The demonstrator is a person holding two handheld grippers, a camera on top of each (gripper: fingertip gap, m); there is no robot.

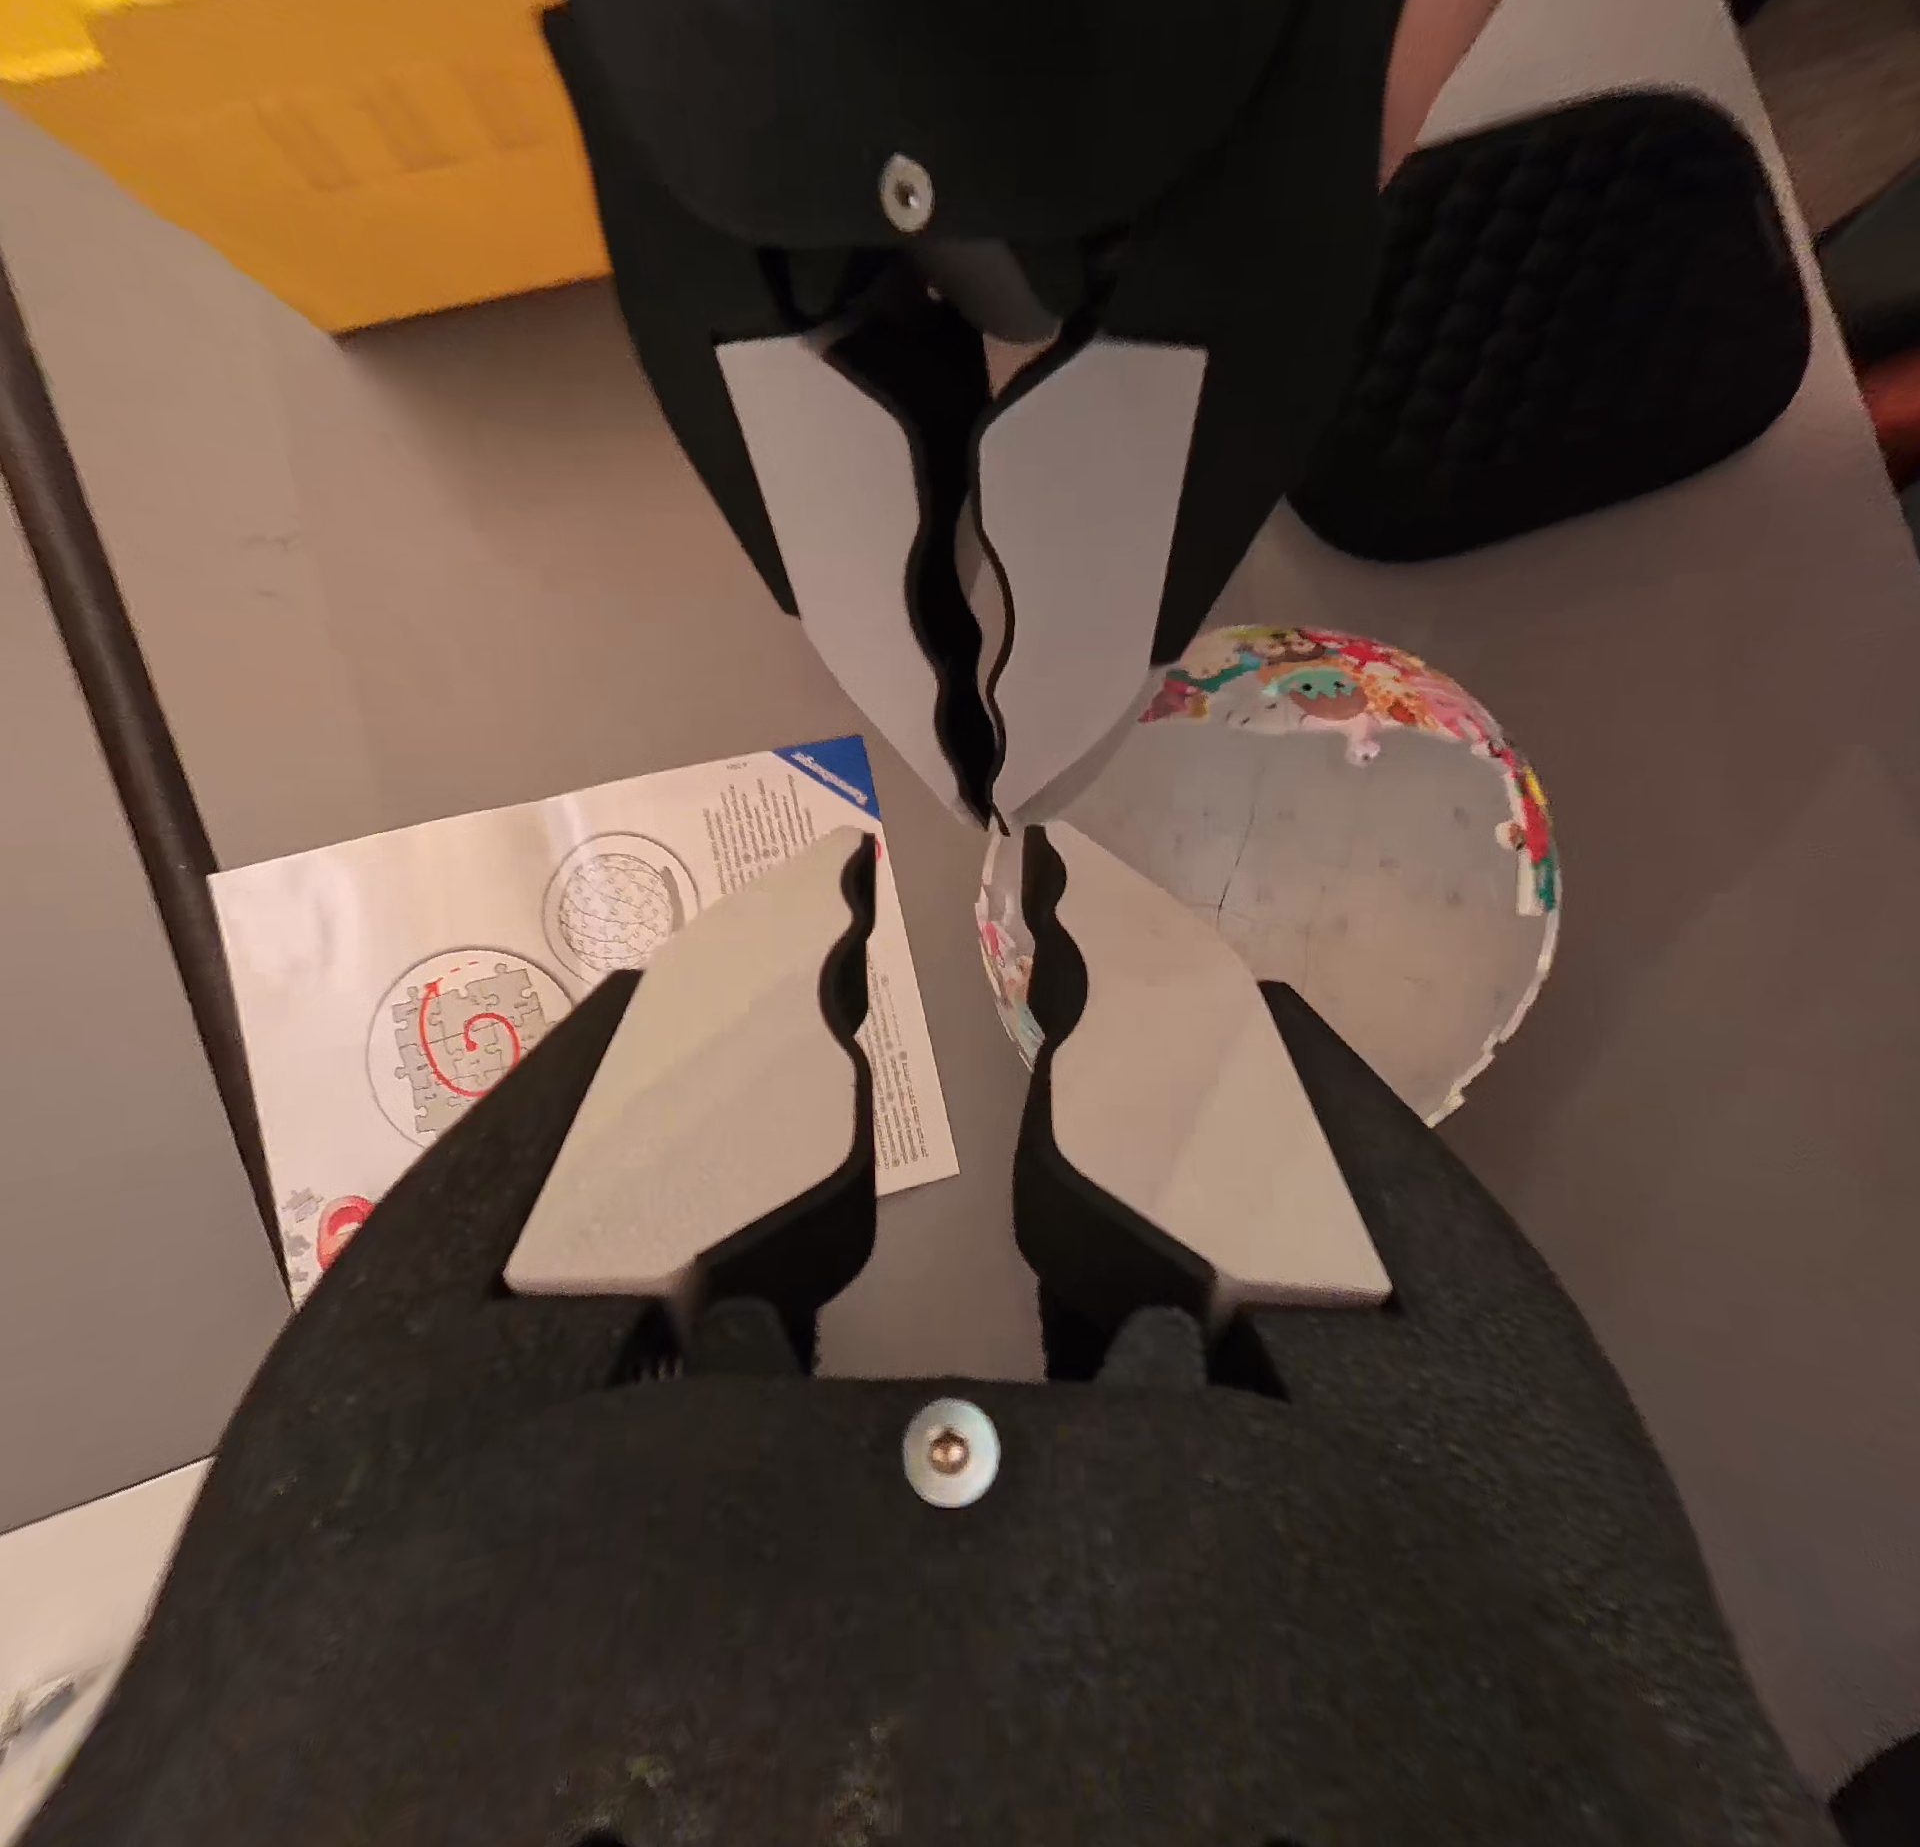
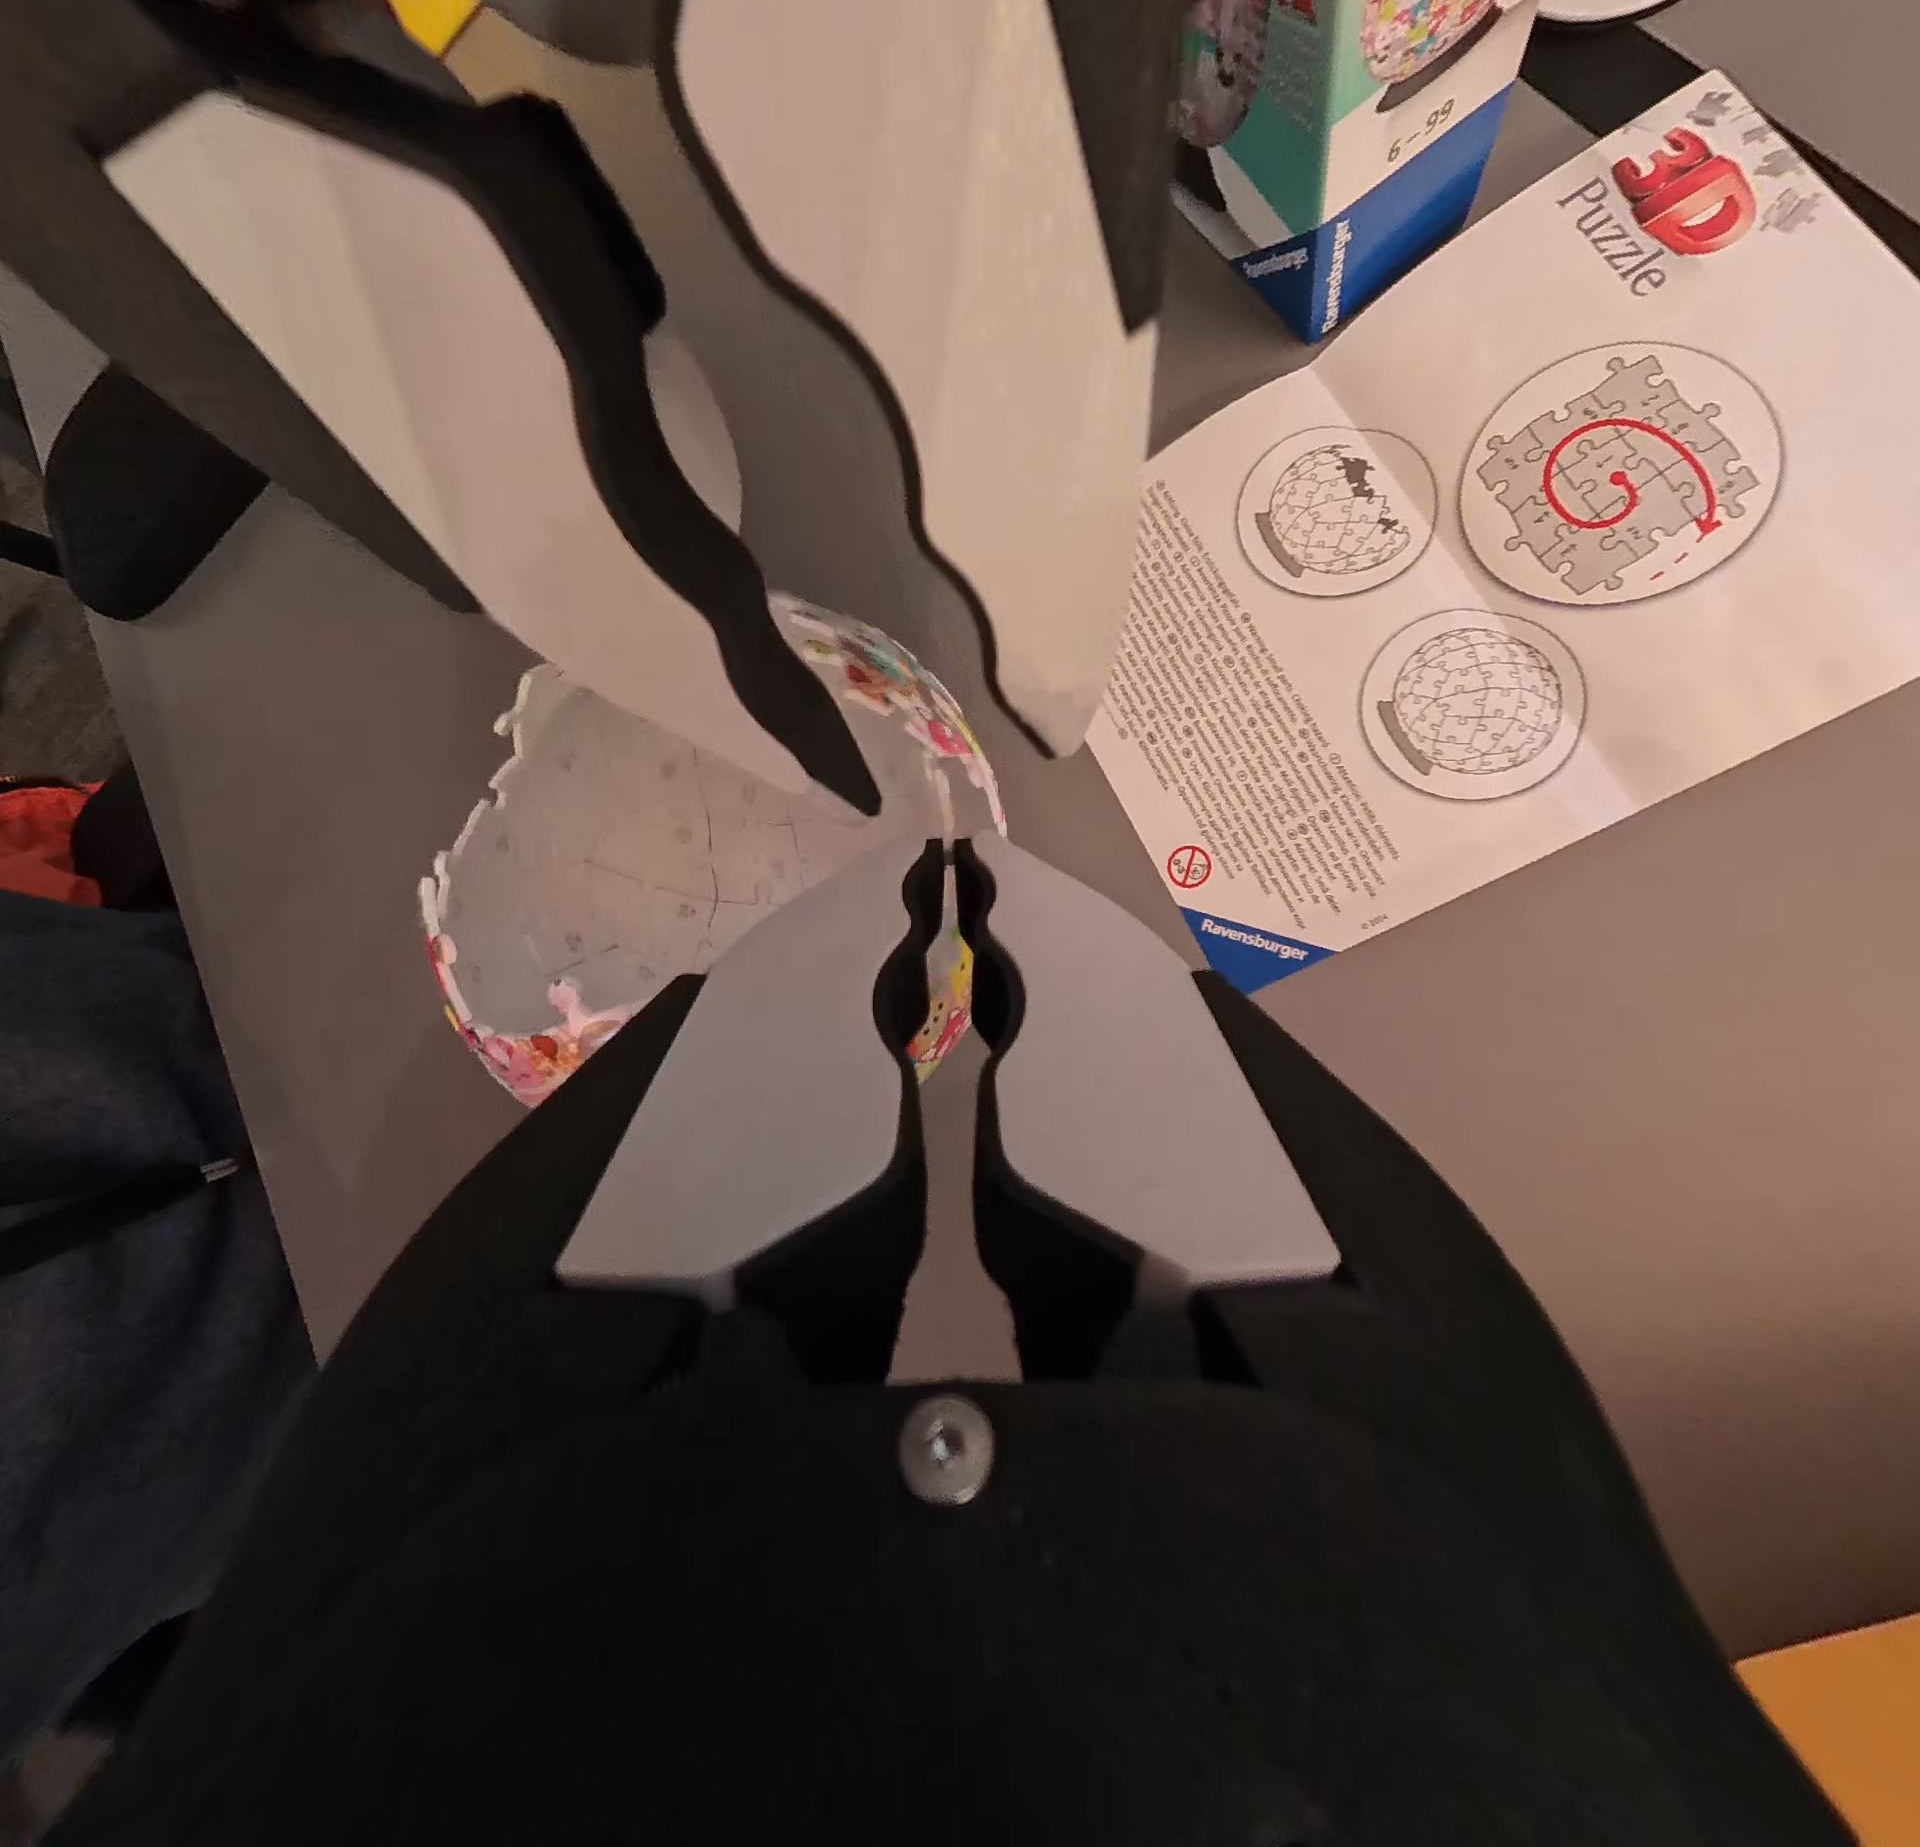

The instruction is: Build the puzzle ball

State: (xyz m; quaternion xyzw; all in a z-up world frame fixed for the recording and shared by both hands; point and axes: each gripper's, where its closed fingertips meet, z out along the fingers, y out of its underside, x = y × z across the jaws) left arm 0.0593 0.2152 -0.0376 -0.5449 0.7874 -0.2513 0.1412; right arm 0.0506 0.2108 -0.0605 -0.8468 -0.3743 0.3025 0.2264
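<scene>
1. In the left wrist view, the half-built puzzle ball (image 1: pixel 1340 862) lies on the grey tabletop (image 1: pixel 468 550), open side up, pale inside showing, colourful rim at the far edge. It sits just right of the left gripper (image 1: pixel 945 847), partly under the right finger.
2. Left gripper: fingers parted with a clear gap, nothing between them; right fingertip overlaps the ball's near rim, contact not clear.
3. Right gripper (image 1: pixel 987 810) comes in from the top of this view, tips pinched almost together, pointing down at the ball's left rim, tip to tip with the left gripper. Whether it pinches a piece cannot be told here.
4. Instruction sheet (image 1: pixel 582 976) lies flat left of the ball, under the left finger. Yellow bin (image 1: pixel 312 135) far left, black pad (image 1: pixel 1558 343) far right.
5. In the right wrist view, the puzzle ball (image 2: pixel 623 862) lies just ahead-left of the right gripper (image 2: pixel 951 852), the colourful shell visible through the finger gap.
6. Right gripper: nearly closed, a thin slit at the tips; something thin may sit between them, too small to confirm.
7. Left gripper (image 2: pixel 956 779) reaches in from the top, spread open, one tip over the ball's inside.
8. Instruction sheet (image 2: pixel 1558 550) right of the ball, puzzle box (image 2: pixel 1382 135) beyond it.
</scene>
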